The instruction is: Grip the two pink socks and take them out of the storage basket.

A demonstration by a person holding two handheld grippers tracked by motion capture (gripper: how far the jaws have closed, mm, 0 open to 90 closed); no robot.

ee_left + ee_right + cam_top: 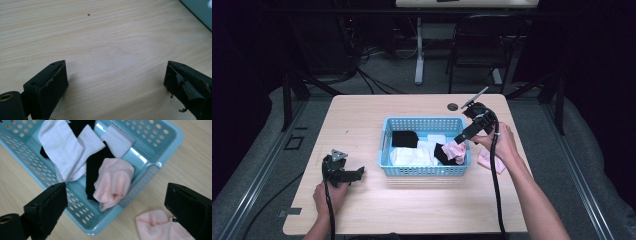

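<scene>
Perforated plastic basket (140,182), seemingly soft cloth socks (112,182)

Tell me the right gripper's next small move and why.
Probably swing the right gripper back down toward the pink sock on the table and close on it. Its jaws stand open with nothing between them, one pink sock already lies draped in the blue basket, and its likely mate lies outside, beside the basket.

One sock (112,181) in the basket (160,150), another (160,226) beside it
</scene>
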